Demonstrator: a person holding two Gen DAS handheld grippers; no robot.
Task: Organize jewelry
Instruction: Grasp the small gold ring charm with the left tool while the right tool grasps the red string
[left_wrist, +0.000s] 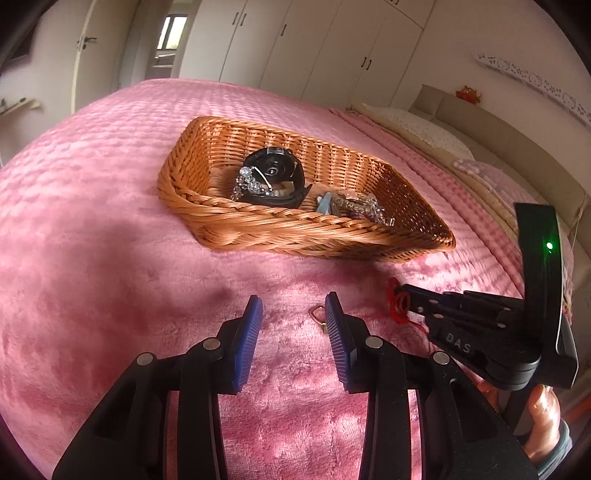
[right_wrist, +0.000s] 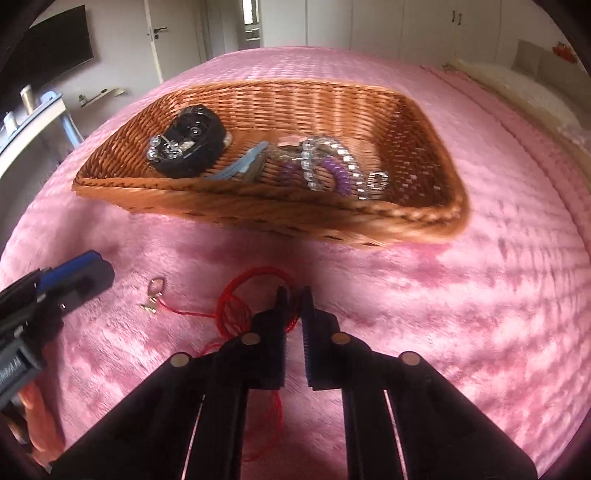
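Observation:
A red cord necklace (right_wrist: 236, 295) lies looped on the pink bedspread in front of a wicker basket (right_wrist: 258, 210), with its small metal pendant (right_wrist: 155, 288) to the left. My right gripper (right_wrist: 294, 295) is shut on the cord loops, and red strands show between its tips. In the left wrist view the right gripper (left_wrist: 402, 295) reaches in from the right into the cord (left_wrist: 393, 310). My left gripper (left_wrist: 293, 306) stands open just above the bedspread, and the pendant (left_wrist: 317, 313) lies beside its right blue pad (left_wrist: 334, 317). Inside the basket (left_wrist: 295, 229) are a black watch (left_wrist: 273, 177) and beaded bracelets (right_wrist: 325, 166).
The pink bedspread (left_wrist: 110, 258) spreads wide to the left and in front of the basket. Pillows (left_wrist: 424, 129) and a headboard lie at the far right. White wardrobes line the back wall. A hand (left_wrist: 543, 406) holds the right gripper at the lower right.

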